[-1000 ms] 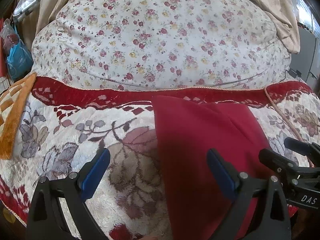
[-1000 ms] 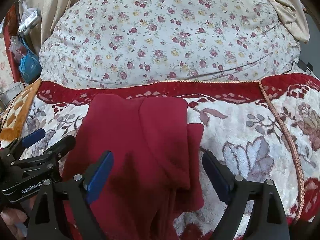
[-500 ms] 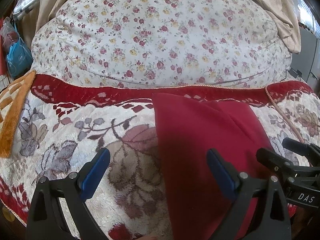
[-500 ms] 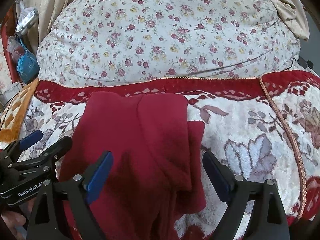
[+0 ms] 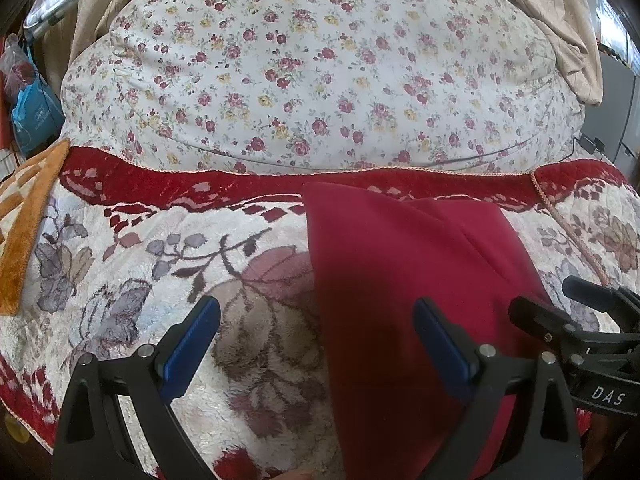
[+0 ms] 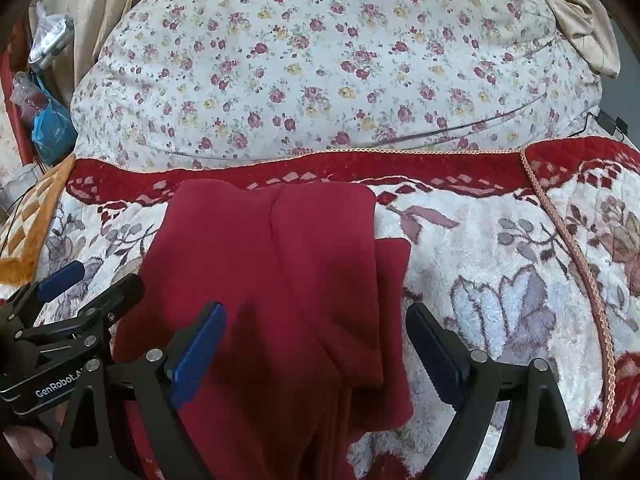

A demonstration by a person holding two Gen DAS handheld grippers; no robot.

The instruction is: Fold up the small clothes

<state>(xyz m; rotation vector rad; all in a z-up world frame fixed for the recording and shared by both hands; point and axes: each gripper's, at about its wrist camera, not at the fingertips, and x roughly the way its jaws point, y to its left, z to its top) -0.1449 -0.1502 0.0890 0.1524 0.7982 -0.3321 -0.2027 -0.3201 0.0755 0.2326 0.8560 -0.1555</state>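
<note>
A dark red garment (image 5: 404, 280) lies folded lengthwise on a floral plush blanket (image 5: 140, 272); it also shows in the right wrist view (image 6: 280, 272), with a narrower layer sticking out along its right side. My left gripper (image 5: 316, 336) is open and empty, its jaws straddling the garment's left edge near the front. My right gripper (image 6: 316, 340) is open and empty over the garment's near right part. Each gripper shows at the edge of the other's view: the right gripper (image 5: 568, 312) and the left gripper (image 6: 92, 284).
A big white quilt with small flowers (image 5: 320, 68) is heaped behind the blanket's red border (image 5: 200, 184). An orange patterned mat (image 5: 28, 216) lies at the left. Bags (image 5: 32, 112) hang at the far left. Beige cloth (image 5: 560, 28) hangs at the back right.
Both grippers have stayed open and drifted slightly. The garment lies as before.
</note>
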